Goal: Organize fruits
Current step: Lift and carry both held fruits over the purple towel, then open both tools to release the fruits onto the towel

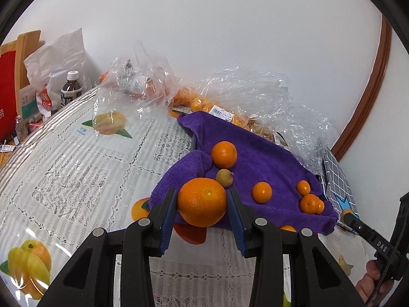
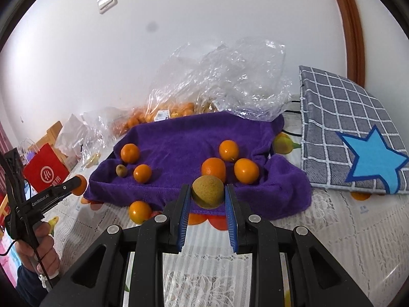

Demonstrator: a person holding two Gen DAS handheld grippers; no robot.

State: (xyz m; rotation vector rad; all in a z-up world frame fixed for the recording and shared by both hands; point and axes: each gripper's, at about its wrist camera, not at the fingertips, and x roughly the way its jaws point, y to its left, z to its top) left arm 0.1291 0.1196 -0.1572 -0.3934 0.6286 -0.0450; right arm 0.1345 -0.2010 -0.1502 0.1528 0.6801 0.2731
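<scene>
My left gripper [image 1: 202, 202] is shut on a large orange [image 1: 202, 202], held above the near left edge of a purple towel [image 1: 268, 158]. It also shows at the left of the right wrist view [image 2: 76, 183]. My right gripper [image 2: 207, 192] is shut on a yellow-green round fruit [image 2: 207, 192], above the towel's front edge [image 2: 255, 204]. Several small oranges [image 2: 129, 153] and a small green-brown fruit [image 2: 121, 170] lie on the towel. One orange [image 2: 139, 211] lies on the tablecloth in front of the towel.
Clear plastic bags with more oranges [image 1: 199, 99] lie behind the towel by the wall. A grey checked cloth with a blue star [image 2: 358, 140] lies to the right. A dark bottle [image 1: 71, 87], a white bag [image 1: 58, 58] and a red paper bag [image 2: 46, 172] stand at the left.
</scene>
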